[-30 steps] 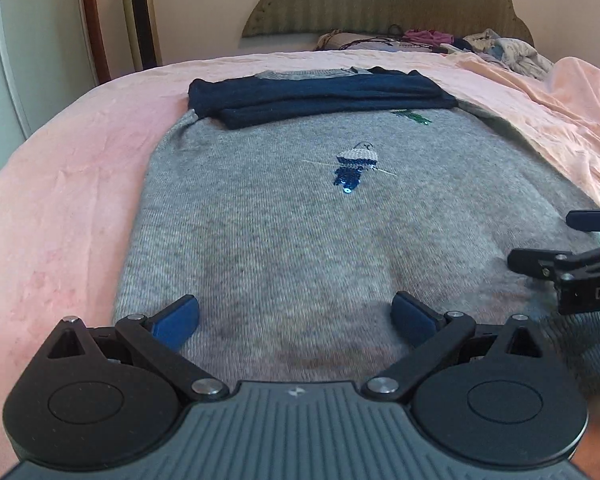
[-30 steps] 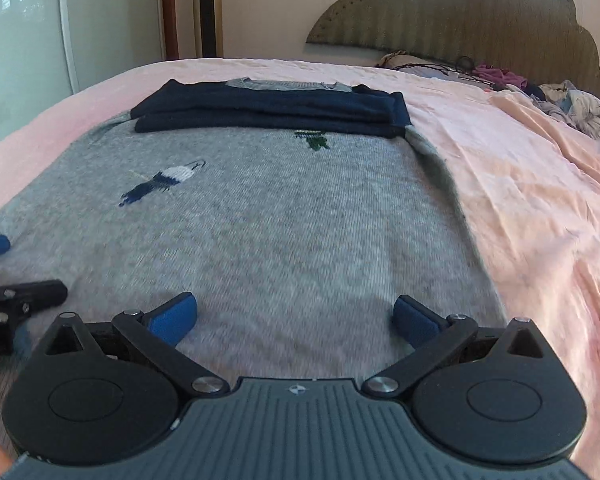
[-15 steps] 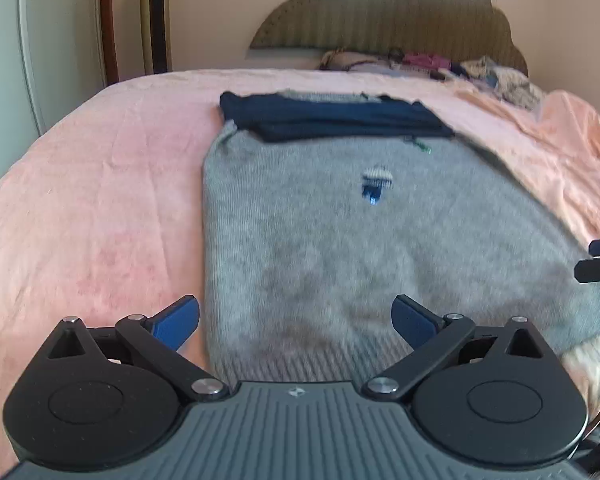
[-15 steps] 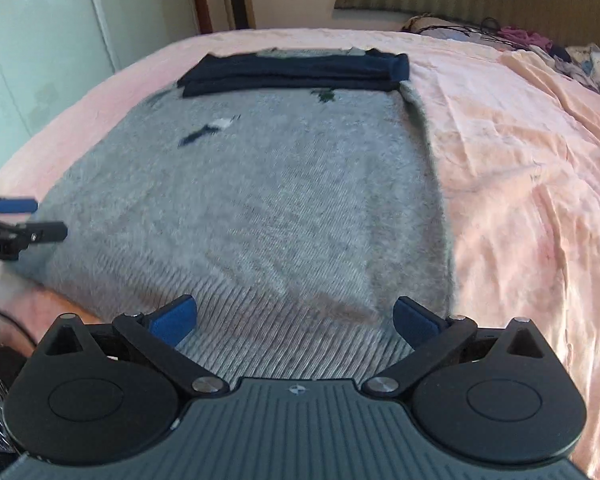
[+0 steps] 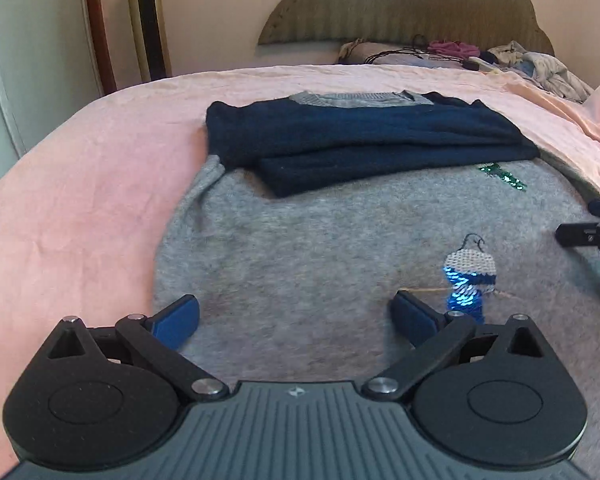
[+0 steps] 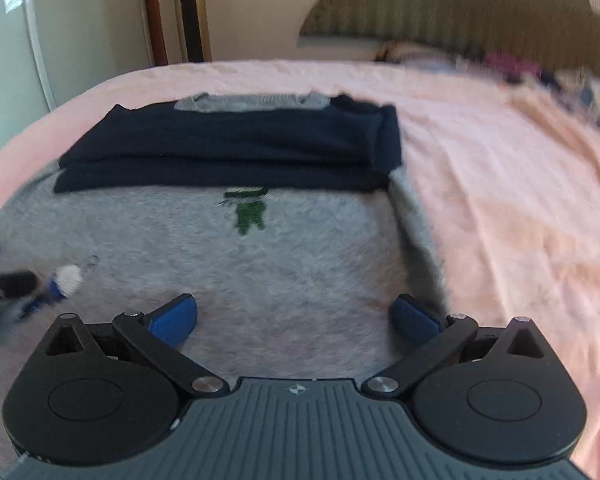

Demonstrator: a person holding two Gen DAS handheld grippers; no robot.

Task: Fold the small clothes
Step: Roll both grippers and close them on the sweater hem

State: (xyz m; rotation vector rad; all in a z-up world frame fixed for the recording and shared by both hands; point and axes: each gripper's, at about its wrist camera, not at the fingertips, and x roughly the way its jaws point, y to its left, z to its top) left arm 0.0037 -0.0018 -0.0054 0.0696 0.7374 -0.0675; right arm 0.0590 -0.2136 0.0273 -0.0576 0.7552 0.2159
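My left gripper (image 5: pixel 295 316) hangs over the grey sweater (image 5: pixel 340 248), jaws spread wide with nothing between them, and my right gripper (image 6: pixel 294 316) is just as wide and empty above the sweater's right side (image 6: pixel 300 248). The sweater lies flat on the pink bedsheet (image 5: pixel 80 200), its navy sleeves (image 5: pixel 360 140) folded across the chest just below the collar, a sequin patch (image 5: pixel 468 280) beside my left gripper's right fingertip.

Pink-sheeted bed (image 5: pixel 80 184) carries a grey sweater (image 5: pixel 320 248) laid flat
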